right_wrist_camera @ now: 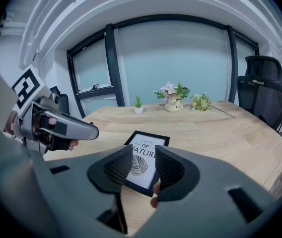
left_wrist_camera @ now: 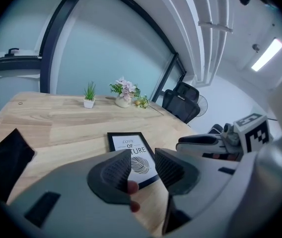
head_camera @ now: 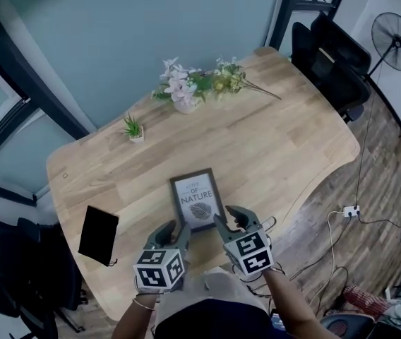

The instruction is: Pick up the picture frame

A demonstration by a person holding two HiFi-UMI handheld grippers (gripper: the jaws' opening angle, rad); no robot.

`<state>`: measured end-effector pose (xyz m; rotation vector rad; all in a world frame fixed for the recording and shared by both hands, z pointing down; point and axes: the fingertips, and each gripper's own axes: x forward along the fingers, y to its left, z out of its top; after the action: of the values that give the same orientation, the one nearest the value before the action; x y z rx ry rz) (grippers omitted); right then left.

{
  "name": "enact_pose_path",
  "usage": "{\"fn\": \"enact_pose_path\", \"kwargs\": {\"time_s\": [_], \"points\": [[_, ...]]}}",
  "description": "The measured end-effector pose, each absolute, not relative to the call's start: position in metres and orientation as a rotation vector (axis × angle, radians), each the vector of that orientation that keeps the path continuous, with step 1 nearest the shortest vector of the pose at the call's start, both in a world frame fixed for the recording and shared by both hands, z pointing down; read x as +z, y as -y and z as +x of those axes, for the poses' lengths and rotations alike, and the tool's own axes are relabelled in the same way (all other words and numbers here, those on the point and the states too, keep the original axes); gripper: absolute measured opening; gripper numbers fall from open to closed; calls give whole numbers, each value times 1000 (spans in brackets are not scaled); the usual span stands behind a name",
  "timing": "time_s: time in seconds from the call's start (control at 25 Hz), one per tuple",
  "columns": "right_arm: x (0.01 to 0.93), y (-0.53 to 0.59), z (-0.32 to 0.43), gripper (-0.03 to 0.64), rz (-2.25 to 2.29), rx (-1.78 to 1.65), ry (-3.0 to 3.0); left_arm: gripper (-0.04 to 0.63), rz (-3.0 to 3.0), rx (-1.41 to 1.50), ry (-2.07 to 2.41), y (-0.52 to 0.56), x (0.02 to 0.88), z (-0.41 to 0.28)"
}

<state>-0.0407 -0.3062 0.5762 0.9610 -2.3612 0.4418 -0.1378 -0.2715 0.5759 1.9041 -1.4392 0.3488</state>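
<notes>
Bench (head_camera: pixel 278 140): light wood top of joined planks with rounded corners and a curved near edge. On it: one picture frame (head_camera: pixel 197 199), black-bordered, lying flat and face up near the near edge, print reading "OF NATURE" above a leaf motif. One black flat object (head_camera: pixel 99 234), rectangular, at the left near edge, well apart from the frame. One small potted plant (head_camera: pixel 134 128), green, in a white pot, upright toward the far side. One vase (head_camera: pixel 185 105) of pink and white flowers, upright at the far edge. One sprig (head_camera: pixel 232 78) of yellow-green blossoms, lying just beside the vase, stem pointing right.
</notes>
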Motion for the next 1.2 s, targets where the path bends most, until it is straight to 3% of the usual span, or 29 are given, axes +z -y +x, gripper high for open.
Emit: {"fn": "enact_pose_path", "kwargs": {"time_s": [1.2], "points": [[680, 336, -39, 118, 992, 702, 2127, 149, 1669, 456, 1356, 301, 687, -157]]}}
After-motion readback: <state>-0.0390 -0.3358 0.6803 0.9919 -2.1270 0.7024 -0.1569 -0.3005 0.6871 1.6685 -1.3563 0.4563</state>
